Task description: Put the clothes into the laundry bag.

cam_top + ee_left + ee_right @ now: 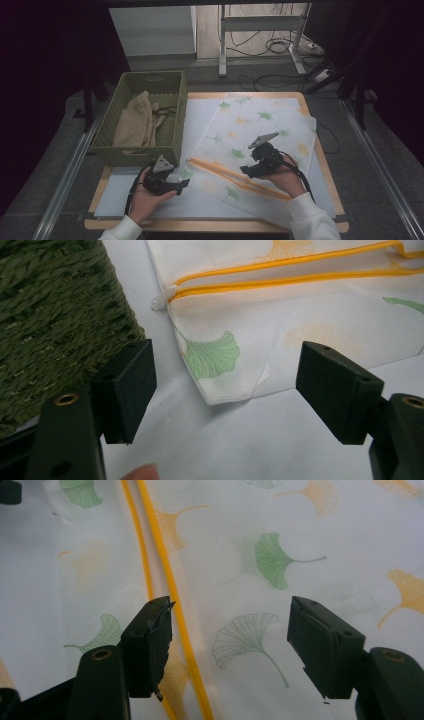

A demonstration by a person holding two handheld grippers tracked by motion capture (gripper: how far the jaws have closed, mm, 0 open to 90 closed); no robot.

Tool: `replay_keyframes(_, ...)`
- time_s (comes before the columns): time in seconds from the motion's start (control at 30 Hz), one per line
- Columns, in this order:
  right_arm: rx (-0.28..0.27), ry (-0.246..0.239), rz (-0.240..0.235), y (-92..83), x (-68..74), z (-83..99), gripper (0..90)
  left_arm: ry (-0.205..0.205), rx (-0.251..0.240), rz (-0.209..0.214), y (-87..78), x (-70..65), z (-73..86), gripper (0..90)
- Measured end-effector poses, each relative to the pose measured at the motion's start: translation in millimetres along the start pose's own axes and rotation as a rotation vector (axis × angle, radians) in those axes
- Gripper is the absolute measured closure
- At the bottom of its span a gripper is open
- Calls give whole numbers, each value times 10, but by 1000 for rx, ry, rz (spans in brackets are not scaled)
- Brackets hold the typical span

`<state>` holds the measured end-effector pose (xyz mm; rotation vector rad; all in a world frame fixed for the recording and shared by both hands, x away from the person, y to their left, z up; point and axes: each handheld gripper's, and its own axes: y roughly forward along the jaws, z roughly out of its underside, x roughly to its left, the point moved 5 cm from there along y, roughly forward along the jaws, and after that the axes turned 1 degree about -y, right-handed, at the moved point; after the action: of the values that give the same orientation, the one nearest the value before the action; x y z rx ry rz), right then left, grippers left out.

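Fabric printed with green and orange ginkgo leaves, a thin, semi-sheer white pouch (250, 145) edged with a yellow-orange zipper (235, 177), is seen spread flat across the centre and 3 o'clock side of a pale sheet (200, 202) covering the wooden table (220, 225). The zipper's white end (162, 296) lies at the pouch's corner towards 8 o'clock, where the cloth folds to a soft point. The left gripper (182, 185) is held just beside that corner, jaws spread wide with nothing between them, and bare sheet is left open beneath them. The right gripper (246, 170) is poised over the middle of the pouch, jaws likewise wide apart and empty, the zipper line passing close by one pad (150, 645). A woven olive-green basket (172, 137) holding a beige cloth (135, 122) stands at 10 o'clock, its coarse wall crowding the left gripper's side.
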<state>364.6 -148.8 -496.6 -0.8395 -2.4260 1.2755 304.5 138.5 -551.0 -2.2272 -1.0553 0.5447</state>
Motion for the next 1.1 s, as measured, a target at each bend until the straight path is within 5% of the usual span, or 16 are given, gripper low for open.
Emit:
replay_keyframes(0.5,84,-72,-13,263,165,17,335,2,0,10,6,-10,-13,249)
replay_keyframes(1.1,174,-123,72,457,150,145,343,10,31,31,55,-29,-1,247)
